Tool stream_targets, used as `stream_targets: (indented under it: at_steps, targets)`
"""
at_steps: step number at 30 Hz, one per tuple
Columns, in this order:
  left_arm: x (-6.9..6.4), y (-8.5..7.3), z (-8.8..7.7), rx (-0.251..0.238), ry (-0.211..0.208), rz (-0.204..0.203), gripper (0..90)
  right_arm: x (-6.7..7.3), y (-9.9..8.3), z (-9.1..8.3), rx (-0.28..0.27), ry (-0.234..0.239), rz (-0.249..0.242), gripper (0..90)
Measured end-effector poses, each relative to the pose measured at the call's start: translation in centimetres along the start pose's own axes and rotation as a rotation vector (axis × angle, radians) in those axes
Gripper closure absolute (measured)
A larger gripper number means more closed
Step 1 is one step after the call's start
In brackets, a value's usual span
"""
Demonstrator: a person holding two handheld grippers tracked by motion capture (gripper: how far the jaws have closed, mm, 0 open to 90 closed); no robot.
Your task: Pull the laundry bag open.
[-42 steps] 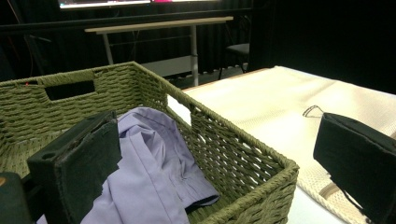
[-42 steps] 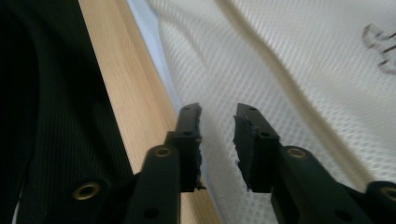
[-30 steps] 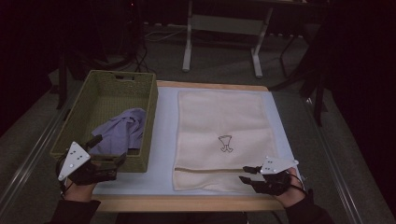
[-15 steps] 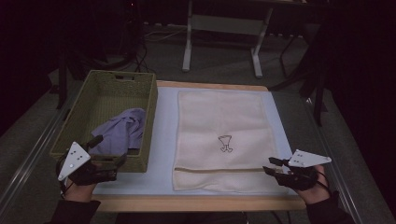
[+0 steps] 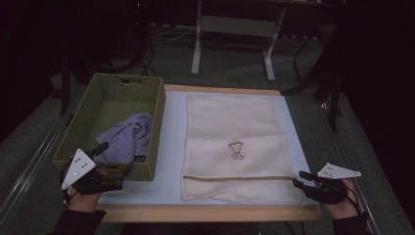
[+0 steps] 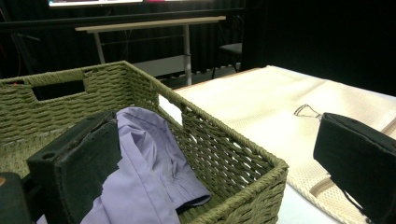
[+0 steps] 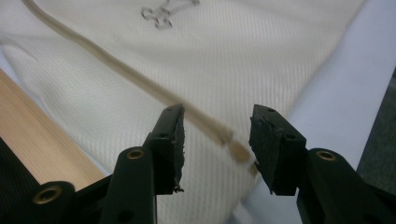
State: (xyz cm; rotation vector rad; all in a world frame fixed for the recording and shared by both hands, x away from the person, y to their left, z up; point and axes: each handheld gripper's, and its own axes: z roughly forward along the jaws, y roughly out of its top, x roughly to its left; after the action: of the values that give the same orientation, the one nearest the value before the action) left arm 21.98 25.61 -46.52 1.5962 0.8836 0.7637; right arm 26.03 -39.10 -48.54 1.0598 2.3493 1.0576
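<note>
A cream towel [image 5: 234, 147] lies flat and smooth on the pale blue mat [image 5: 171, 147] that covers the desk [image 5: 205, 213], its long sides running away from the person. It has a fine ribbed weave, a small dark line drawing [image 5: 236, 151] near its middle and a tan band [image 5: 235, 178] running across it close to the near edge. In the right gripper view the towel [image 7: 140, 84] lies below the fingers, the band [image 7: 140, 84] crossing at a slant and ending at the towel's right edge between the two fingers. The right gripper [image 5: 299, 179] sits at the towel's near right corner, just off its edge, fingers pointing left toward the cloth. Its fingers [image 7: 170, 140] stand apart with nothing clamped between them and have just been opening; they hover above the corner, and whether they touch the cloth cannot be told. The left gripper [image 5: 115, 169] rests at the near wall of a green woven basket [image 5: 155, 127], which stands on the desk's left side, just beside the towel. Its fingers [image 6: 84, 158] are wide apart, one inside the basket against a crumpled lilac cloth [image 6: 149, 168], the other outside the wall, over the towel's edge. The lilac cloth [image 5: 125, 139] lies bunched in the near half of the basket.
</note>
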Motion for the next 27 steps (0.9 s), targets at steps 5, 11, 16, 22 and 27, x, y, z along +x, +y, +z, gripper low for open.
stream_targets:
  at_steps: [5, 11, 16, 22, 27]
  targets:
    - [0.0, 0.0, 0.0, 0.0, -0.001, -0.001, 0.8, -0.5, -1.8, 0.8, 0.037, -0.006, 0.04, 52.5]
    - [0.0, 0.0, 0.0, -0.003, -0.002, 0.001, 0.8, -1.2, -2.4, 2.1, 0.084, -0.044, 0.065, 52.4]
    - [0.0, 0.0, 0.0, -0.004, -0.002, -0.001, 0.8, -1.4, -3.0, 3.3, 0.151, -0.065, 0.068, 63.2]
    - [-0.1, 0.0, 0.0, -0.004, -0.005, 0.003, 0.8, -1.1, -2.3, 3.5, 0.195, -0.075, 0.072, 83.5]
    - [0.0, 0.1, -0.1, -0.002, 0.001, -0.001, 0.8, -1.1, -1.4, 3.4, 0.212, -0.078, 0.076, 87.2]
